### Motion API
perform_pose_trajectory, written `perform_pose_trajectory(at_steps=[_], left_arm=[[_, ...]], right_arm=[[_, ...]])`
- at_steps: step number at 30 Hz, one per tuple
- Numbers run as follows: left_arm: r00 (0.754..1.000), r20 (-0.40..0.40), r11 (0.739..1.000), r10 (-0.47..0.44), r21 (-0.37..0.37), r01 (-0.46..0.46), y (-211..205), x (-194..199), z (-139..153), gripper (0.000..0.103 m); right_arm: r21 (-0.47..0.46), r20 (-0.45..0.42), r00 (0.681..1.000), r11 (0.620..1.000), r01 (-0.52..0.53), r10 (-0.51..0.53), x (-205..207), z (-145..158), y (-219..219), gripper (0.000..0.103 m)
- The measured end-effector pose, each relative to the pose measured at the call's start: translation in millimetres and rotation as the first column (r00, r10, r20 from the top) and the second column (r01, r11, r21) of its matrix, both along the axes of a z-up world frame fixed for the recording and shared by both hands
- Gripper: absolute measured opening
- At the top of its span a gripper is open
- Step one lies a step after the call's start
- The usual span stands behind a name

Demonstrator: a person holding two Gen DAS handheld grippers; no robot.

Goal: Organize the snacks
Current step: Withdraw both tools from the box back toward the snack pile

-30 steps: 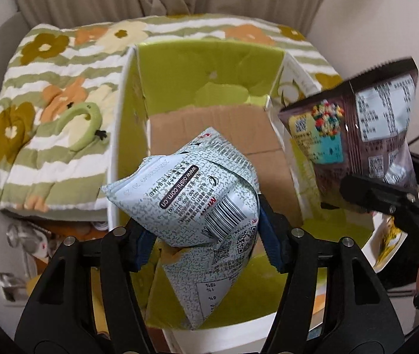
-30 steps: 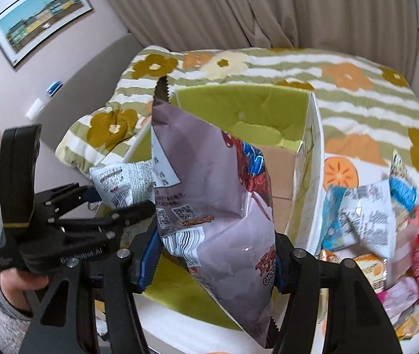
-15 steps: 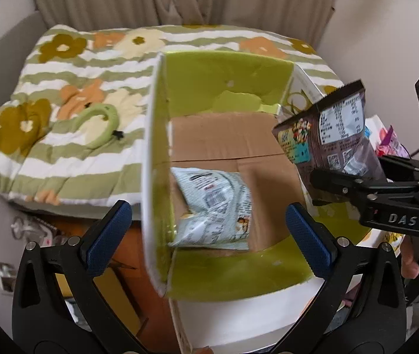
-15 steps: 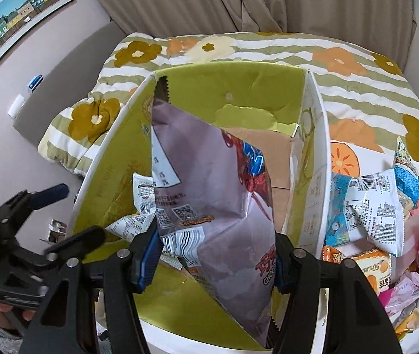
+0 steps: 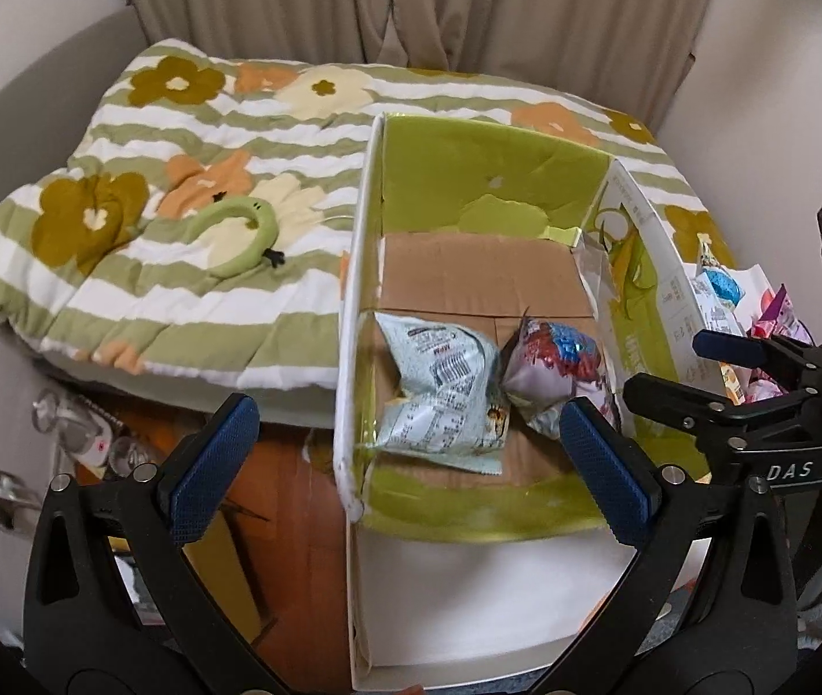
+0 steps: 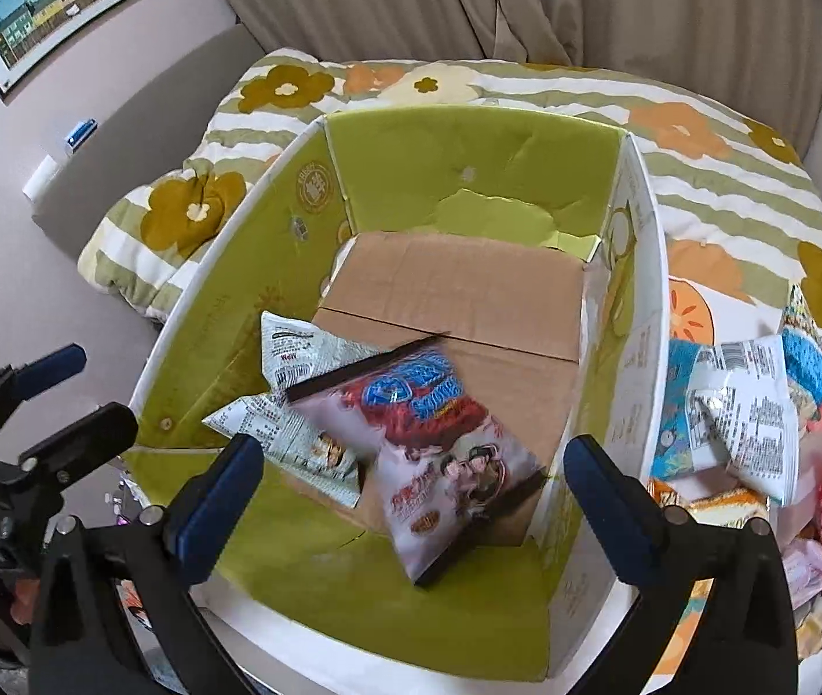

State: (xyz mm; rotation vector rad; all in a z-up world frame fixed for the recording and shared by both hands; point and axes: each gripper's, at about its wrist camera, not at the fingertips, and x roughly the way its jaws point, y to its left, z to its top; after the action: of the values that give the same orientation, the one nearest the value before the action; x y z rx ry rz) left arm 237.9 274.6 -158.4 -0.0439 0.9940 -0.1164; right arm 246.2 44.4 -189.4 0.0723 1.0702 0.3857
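- My right gripper (image 6: 413, 489) is hanging wide open, having just let go, holding nothing.
- My left gripper (image 5: 405, 457) is open and empty too.
- Both bags are lying in the green box (image 6: 468, 174).
- More snacks (image 6: 741, 405) are waiting past its right wall, nearest my right hand.

Corrugated cardboard box (image 6: 636, 266): bare matt brown floor, walls lined in smooth, faintly glossy lime-green print, white outside. Crinkled, glossy plastic-film pale green packet (image 5: 439, 394) with printed text; equally shiny mauve packet (image 6: 439, 452), film creased and catching light. More glossy foil and film wrappers in the snack pile (image 6: 758, 405). Soft, matt, quilted cloth bedspread (image 5: 179, 174), puffy between stitch lines. Matt woven curtain (image 5: 411, 0) in heavy folds. Matt black plastic left gripper (image 5: 411, 457) and right gripper (image 6: 411, 492), blue rubbery pads (image 5: 214, 463) finely dimpled, small bright metal screws. Smooth orange-brown wood floor (image 5: 289, 521).
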Motion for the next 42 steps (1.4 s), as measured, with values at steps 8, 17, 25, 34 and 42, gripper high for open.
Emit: perform_pose_trajectory(at_steps=[8,17,25,34,42], left_arm=[[0.999,0.039,1.0,-0.001,0.006,0.0,-0.3,-12.5,9.5,0.103],[0.994,0.103,0.999,-0.046,-0.008,0.047,-5.6,-37.2,33.3,0.103],[0.979,0.145,0.988,-0.141,-0.042,0.148,-45.5,-56.6,52.8,0.103],[0.947,0.294,0.99,-0.131,-0.011,0.14,-109.7,-101.4,95.0,0.103],[0.938,0.319,0.989,-0.14,0.007,0.145,-201.7,-142.6,106.2,0.103]], right_arm=[[0.005,0.044,0.999,1.0,0.01,-0.01,-18.0,13.6,-3.5,0.103],[0.003,0.136,0.989,0.999,0.053,-0.053,-47.6,52.4,-12.1,0.103],[-0.004,0.227,0.965,0.991,0.136,-0.131,-85.4,90.6,-39.6,0.103],[0.022,0.345,0.913,0.974,0.224,-0.218,-141.0,126.7,-105.3,0.103],[0.01,0.4,0.873,0.954,0.3,-0.279,-188.1,138.5,-186.8,0.103]])
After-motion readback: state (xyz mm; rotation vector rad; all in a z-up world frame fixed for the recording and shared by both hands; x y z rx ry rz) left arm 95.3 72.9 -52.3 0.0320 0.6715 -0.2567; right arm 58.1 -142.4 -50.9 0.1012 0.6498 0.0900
